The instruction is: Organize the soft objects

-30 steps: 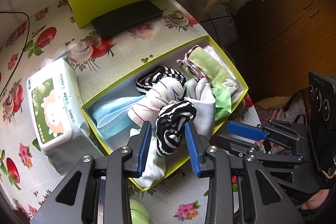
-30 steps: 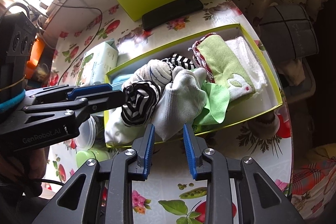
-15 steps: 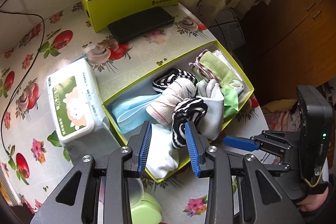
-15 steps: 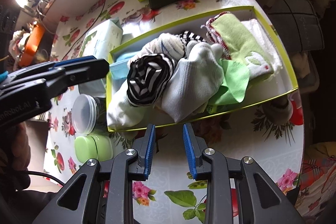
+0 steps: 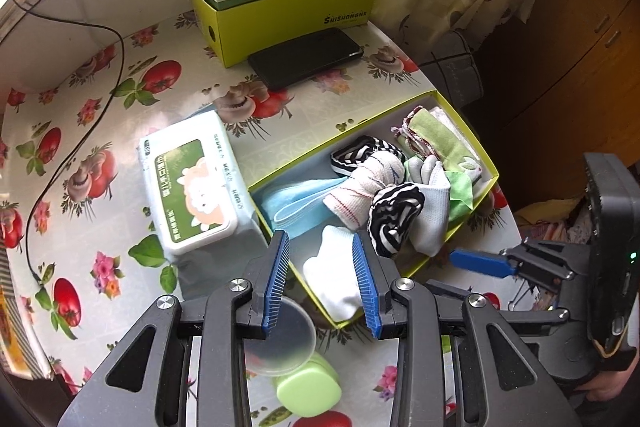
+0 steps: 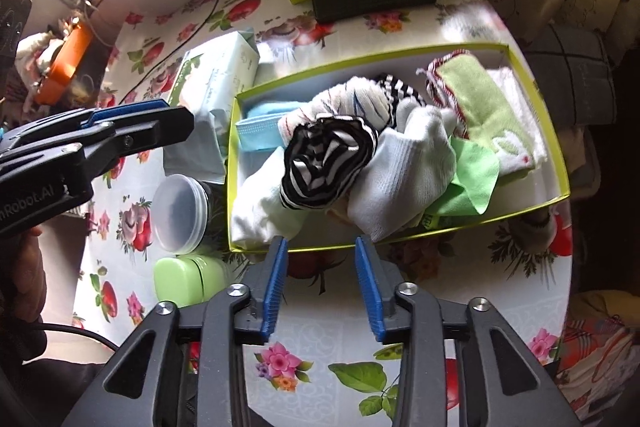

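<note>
A shallow yellow-green cardboard box [image 6: 400, 245] sits on the desk [image 5: 120, 131], which is covered in a glossy cloth printed with tomatoes, mushrooms and flowers. Inside the box lies a loose heap of soft things. A black-and-white striped sock [image 6: 326, 157] is bunched on top near the middle, resting against a white ribbed sock [image 6: 404, 179]. A second white sock [image 5: 334, 273] droops at the box's near-left corner. A pale blue face mask [image 5: 296, 203] lies flat at the left end, beside a white sock with thin red and blue stripes [image 5: 366, 183]. A green towel with red stitched edging [image 6: 476, 101] lies at the right end, and a thin bright green cloth [image 6: 474, 173] pokes out under the socks.

Your left tongs [image 5: 322, 279] hover above the box's near-left corner, their blue ribbed pads spread apart and holding nothing. Your right tongs [image 6: 322, 285] hang over the desk just short of the box's near wall, also spread and holding nothing.

Beside the box's left end stands a soft plastic pack of wet wipes [image 5: 192, 187]. A clear-lidded round jar [image 6: 180, 215] and a light green case [image 6: 186, 277] sit near the box's near-left corner. Farther back, a black phone [image 5: 306, 57] lies in front of a yellow carton [image 5: 288, 17].
</note>
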The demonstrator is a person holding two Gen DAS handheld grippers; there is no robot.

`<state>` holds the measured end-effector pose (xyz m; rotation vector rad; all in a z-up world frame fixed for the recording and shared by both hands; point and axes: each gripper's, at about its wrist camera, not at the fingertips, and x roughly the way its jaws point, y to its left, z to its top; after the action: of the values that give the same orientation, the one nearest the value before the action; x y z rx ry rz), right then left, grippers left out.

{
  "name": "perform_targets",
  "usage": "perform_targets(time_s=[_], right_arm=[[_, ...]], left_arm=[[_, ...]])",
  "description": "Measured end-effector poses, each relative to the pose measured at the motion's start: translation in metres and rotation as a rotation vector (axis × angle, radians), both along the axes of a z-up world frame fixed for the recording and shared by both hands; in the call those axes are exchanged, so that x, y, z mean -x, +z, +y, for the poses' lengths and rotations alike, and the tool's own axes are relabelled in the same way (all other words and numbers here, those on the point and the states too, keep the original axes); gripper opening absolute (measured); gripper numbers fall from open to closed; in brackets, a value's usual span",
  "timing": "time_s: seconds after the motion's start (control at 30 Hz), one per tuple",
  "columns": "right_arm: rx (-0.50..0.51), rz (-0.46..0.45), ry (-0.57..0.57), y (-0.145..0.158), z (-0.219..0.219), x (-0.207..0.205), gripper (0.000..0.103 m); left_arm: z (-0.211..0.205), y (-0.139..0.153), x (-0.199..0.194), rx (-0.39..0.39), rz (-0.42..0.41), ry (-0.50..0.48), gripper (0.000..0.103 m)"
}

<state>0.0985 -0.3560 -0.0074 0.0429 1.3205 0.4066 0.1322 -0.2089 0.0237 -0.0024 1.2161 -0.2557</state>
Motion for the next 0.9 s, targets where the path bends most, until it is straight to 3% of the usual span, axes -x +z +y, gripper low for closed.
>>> perform_targets(time_s=[0.57,0.9], right_arm=[[0.089,-0.136,-0.017,0.041,0.026,0.038,0.047],[0.117,-0.150,-0.037,0.045,0.032,0.048,0.047]], left_arm=[[0.016,0.012,0.037,-0.058,-0.060,-0.025,0.034],[0.028,0.012,0.053,-0.026,-0.057,-0.012,0.034]])
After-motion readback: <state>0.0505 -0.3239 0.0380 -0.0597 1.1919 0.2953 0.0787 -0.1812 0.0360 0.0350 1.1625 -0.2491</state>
